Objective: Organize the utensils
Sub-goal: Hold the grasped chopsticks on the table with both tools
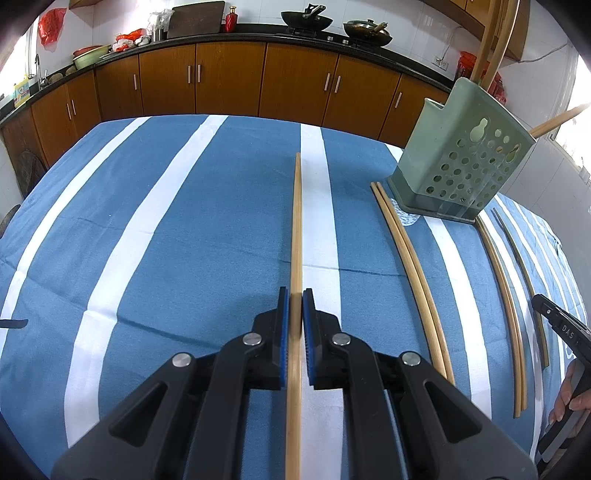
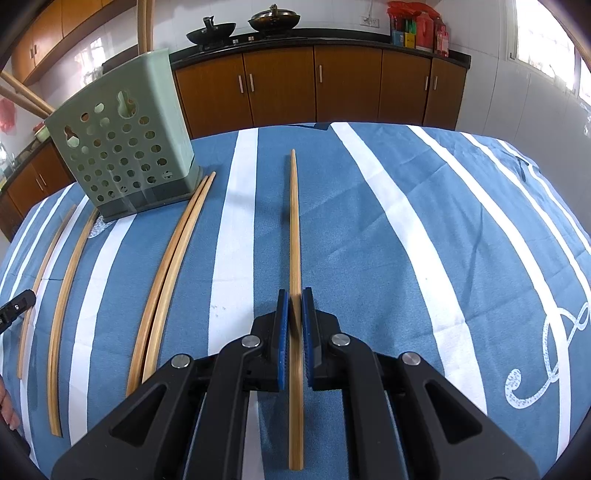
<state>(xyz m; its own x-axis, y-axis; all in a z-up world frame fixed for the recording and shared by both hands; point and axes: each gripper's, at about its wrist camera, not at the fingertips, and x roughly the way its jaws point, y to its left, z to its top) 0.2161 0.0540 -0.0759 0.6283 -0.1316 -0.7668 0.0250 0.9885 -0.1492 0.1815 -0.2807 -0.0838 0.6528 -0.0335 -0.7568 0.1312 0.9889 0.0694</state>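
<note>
Both hand-held grippers are clamped on a chopstick apiece. The left hand-held gripper [image 1: 294,314] has its blue pads pressed narrow on a chopstick [image 1: 296,221] that runs from under the jaws straight away toward the far edge of the counter [image 1: 166,229], along the border of a white stripe in the blue cloth. The right hand-held gripper [image 2: 294,314] pinches its own chopstick [image 2: 294,229] the same way, tip pointing far, with the near end sticking out behind the pads.

Between the two stands a green holder [image 1: 461,162], perforated with round holes, on a dark base toward the far side. A few chopsticks already stand in it, leaning out over the rim. From the right gripper's side it sits to the far left [image 2: 122,144].

A pair of chopsticks [image 1: 410,266] lies side by side, touching, just left of the holder's base and reaching back toward the near edge. Two more chopsticks [image 1: 506,291] lie on the cloth to the right of it, a little apart from each other.

Wooden cabinets [image 1: 229,77] line the far wall, with woks [image 1: 306,20] on top.
</note>
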